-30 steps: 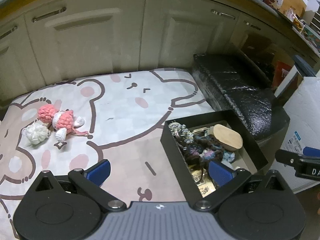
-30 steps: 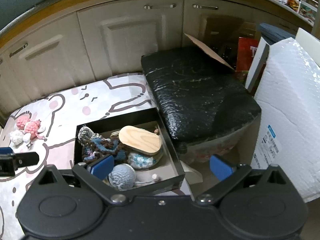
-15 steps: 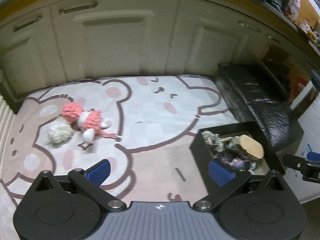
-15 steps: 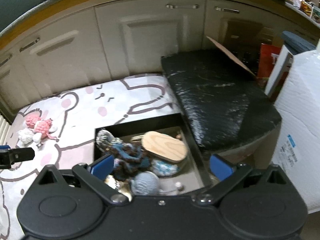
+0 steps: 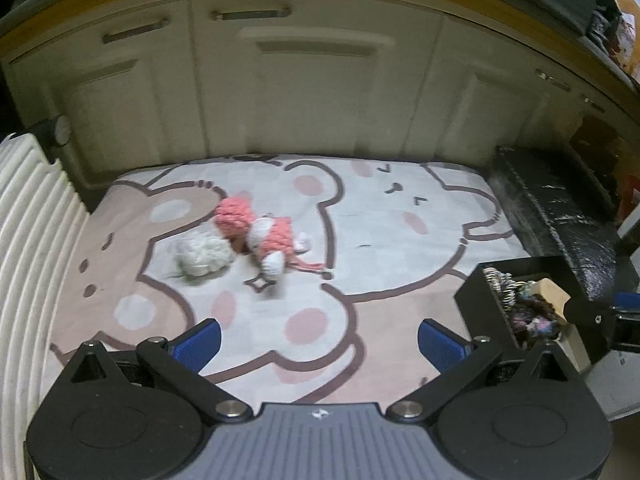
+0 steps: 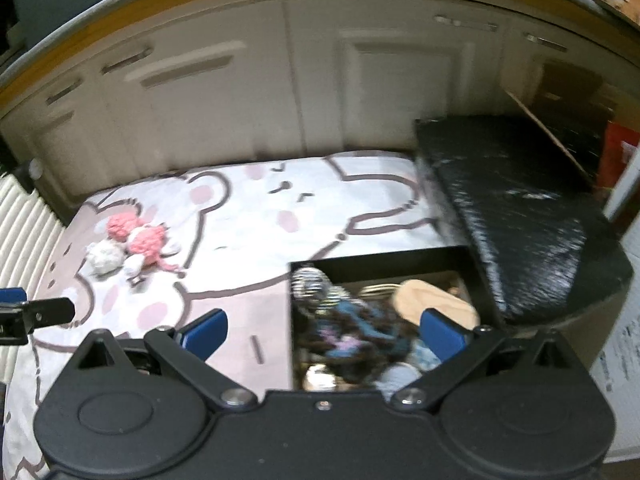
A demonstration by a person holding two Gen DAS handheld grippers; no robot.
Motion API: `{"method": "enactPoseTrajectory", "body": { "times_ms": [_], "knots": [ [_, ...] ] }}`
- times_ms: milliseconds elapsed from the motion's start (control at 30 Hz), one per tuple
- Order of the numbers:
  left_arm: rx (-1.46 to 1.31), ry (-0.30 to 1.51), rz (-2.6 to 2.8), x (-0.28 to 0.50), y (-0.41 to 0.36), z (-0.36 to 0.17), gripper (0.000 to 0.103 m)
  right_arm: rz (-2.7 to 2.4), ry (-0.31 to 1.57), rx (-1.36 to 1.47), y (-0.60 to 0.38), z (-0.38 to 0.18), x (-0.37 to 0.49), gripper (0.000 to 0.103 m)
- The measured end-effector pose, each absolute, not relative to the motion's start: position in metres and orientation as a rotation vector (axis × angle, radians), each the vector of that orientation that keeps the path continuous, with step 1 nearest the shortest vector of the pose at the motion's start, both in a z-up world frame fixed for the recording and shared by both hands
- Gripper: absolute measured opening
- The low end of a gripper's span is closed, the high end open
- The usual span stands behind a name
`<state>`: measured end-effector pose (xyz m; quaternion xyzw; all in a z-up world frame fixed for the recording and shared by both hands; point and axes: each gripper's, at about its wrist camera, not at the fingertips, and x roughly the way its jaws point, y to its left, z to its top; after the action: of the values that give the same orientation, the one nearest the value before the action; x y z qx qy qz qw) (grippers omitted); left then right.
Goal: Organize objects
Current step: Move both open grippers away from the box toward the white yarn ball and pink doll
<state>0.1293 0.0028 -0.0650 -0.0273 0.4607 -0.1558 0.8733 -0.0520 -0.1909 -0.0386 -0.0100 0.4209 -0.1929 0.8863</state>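
A pink and white crocheted toy (image 5: 269,236) (image 6: 144,242) lies on the bear-print mat (image 5: 380,220), with a white yarn ball (image 5: 201,256) (image 6: 105,256) touching its left side. A black box (image 5: 480,308) (image 6: 380,258) at the mat's right edge holds knitted pieces and a wooden oval (image 6: 434,306). My left gripper (image 5: 318,340) is open above the mat, short of the toys, with nothing between its blue pads. My right gripper (image 6: 324,330) is open over the box's left wall, holding nothing.
Cream cabinet doors (image 5: 312,92) close off the back. A black wrapped block (image 6: 520,216) sits right of the box, a white ribbed panel (image 5: 28,248) stands along the left, and a white carton (image 6: 624,340) is at the far right.
Both grippers have swung left. The toys now sit nearer the middle of the left wrist view, and the box has slid to its right edge. Both stayed open.
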Motion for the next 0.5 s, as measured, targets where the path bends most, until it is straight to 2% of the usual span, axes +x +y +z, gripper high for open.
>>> {"method": "enactPoseTrajectory", "body": {
  "times_ms": [500],
  "knots": [
    [-0.076, 0.941, -0.248, 0.124, 0.056, -0.064, 0.103, -0.306, 0.876, -0.06, -0.14, -0.052, -0.022, 0.103]
  ]
}}
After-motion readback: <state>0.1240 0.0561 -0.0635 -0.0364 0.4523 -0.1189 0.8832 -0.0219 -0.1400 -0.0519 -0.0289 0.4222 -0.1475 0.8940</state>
